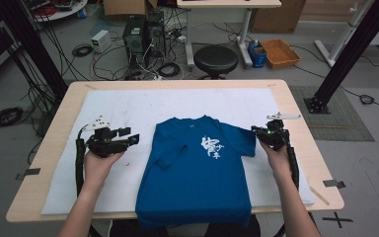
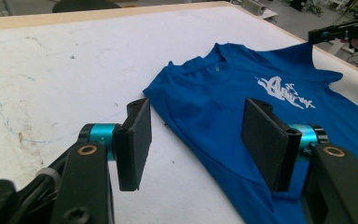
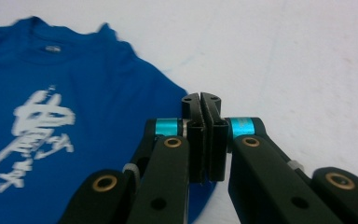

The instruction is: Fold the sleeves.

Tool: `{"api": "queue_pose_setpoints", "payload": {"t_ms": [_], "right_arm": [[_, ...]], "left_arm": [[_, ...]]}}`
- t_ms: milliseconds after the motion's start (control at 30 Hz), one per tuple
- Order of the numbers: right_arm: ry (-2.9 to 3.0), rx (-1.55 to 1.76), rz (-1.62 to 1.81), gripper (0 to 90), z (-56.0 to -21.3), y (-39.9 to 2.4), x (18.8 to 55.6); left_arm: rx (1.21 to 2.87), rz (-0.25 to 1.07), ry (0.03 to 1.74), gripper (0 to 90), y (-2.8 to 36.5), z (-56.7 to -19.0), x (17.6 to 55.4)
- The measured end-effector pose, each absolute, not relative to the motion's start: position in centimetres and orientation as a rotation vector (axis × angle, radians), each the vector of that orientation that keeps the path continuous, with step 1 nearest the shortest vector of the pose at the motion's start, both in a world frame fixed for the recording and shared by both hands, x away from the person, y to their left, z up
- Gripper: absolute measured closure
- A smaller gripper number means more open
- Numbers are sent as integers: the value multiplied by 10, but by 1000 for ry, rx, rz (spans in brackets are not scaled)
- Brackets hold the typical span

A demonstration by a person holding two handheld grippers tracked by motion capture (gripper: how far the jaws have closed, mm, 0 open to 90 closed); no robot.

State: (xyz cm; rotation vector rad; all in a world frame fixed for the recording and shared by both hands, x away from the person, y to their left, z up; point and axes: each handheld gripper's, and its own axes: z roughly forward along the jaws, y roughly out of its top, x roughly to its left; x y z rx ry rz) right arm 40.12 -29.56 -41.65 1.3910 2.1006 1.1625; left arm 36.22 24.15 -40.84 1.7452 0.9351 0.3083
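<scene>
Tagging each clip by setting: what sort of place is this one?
Probably a lab or workshop, not a home: a computer tower amid loose cables on the floor, black frame posts, and a padded table carrying a blue T-shirt.

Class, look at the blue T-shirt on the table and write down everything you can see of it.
The blue T-shirt looks like soft knit cotton, with a white brush-style print on the chest and a ribbed round collar. It lies flat, front up, collar away from the person, on the white mat, its hem hanging over the near table edge. One sleeve is folded in over the body; the other spreads toward the right gripper, whose jaws are shut at its edge. Whether they pinch cloth I cannot tell. The left gripper stands open, apart from it.
</scene>
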Motion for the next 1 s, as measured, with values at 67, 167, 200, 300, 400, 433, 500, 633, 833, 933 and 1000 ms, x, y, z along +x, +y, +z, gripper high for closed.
{"api": "queue_pose_setpoints", "payload": {"t_ms": [67,167,200,300,400,433,500,633,833,933,1000], "right_arm": [[2108,1378,1174,895,-412,-289,398],[2120,1347,1209,894,-403,-275,393],[2130,1332,1219,894,-399,-268,392],[2150,1307,1221,894,-395,-257,390],[2187,1296,1232,894,-393,-236,388],[2196,1282,1235,894,-393,-229,387],[2203,1271,1238,894,-393,-224,387],[2224,1247,1247,893,-392,-203,386],[2261,1214,1248,893,-392,-174,392],[2273,1213,1246,893,-396,-166,395],[2283,1210,1248,893,-399,-162,397]], "left_arm": [[1745,308,936,429,241,-408,362],[1747,304,931,429,240,-408,362],[1749,298,931,429,240,-408,362],[1752,298,931,429,239,-408,362],[1746,299,926,429,240,-408,362],[1745,298,929,429,240,-408,362],[1747,297,929,429,241,-408,362],[1746,293,930,429,241,-409,362],[1757,288,926,429,239,-409,362],[1761,284,925,429,238,-409,362],[1764,281,922,429,237,-410,362]]}}
